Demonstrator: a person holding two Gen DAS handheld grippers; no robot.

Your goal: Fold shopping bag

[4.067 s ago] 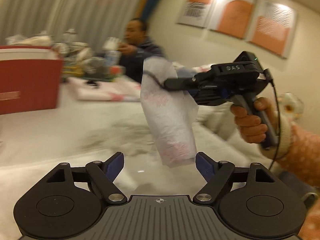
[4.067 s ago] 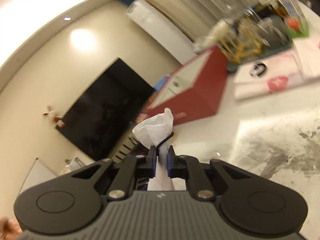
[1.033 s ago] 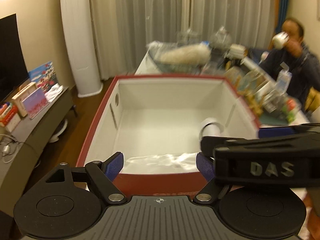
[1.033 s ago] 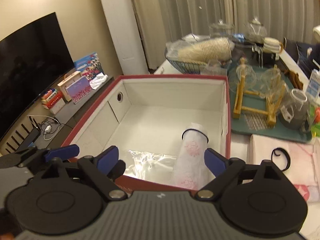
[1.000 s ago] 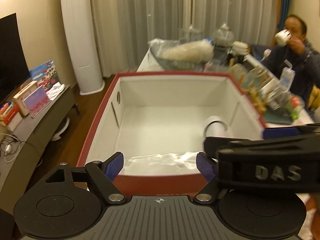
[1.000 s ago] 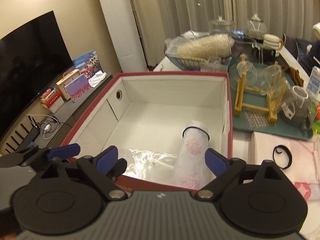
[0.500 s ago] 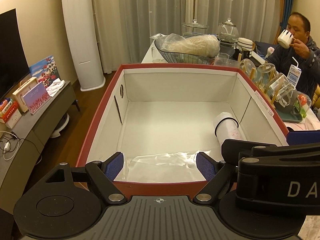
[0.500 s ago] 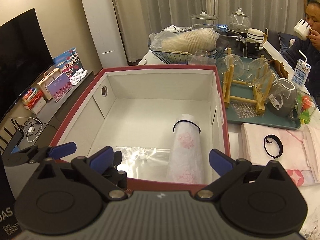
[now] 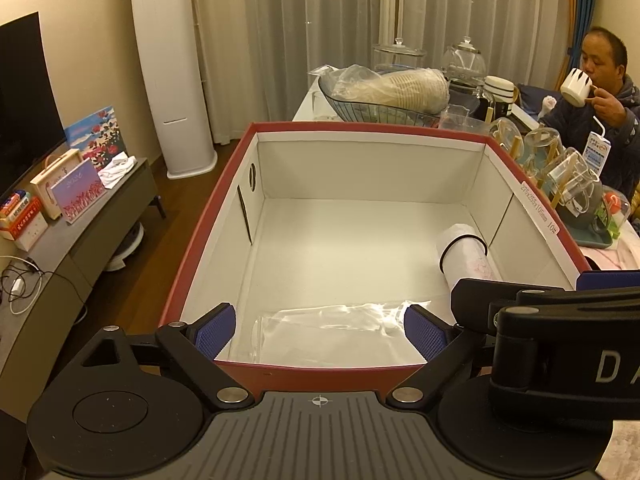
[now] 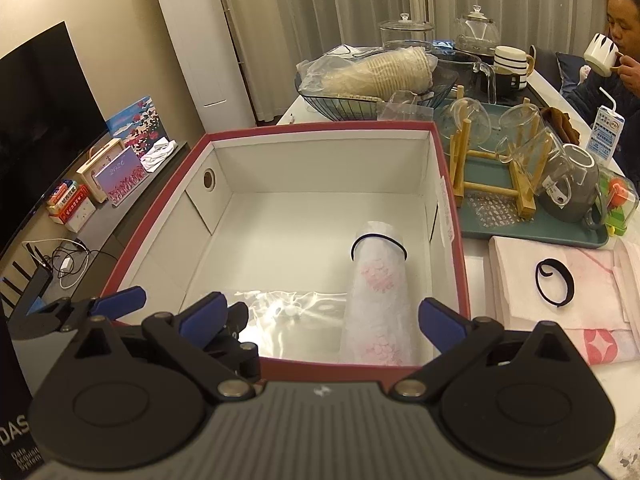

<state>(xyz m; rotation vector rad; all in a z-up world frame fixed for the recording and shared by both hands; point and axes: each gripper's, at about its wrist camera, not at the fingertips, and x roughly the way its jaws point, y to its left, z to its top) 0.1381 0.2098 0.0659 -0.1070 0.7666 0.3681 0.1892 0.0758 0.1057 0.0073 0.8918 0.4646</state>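
Note:
The shopping bag, rolled into a white tube with pink print and bound by a black band, lies on the floor of the red box along its right wall. It also shows in the left wrist view as a roll. My right gripper hovers above the box's near rim, open, its pads clear of the roll. My left gripper hangs beside it over the same rim; its jaws are opening with nothing between them. The right gripper's black body hides the roll's near end.
A clear plastic sheet lies in the box's front. Right of the box are folded pink-white bags with a loose black band, a teal tray of glassware and a wire basket. A person drinks from a cup.
The right gripper, shut on the rolled bag four seconds ago, now stands open and the bag lies in the box. Over the last second the left jaws widened a little.

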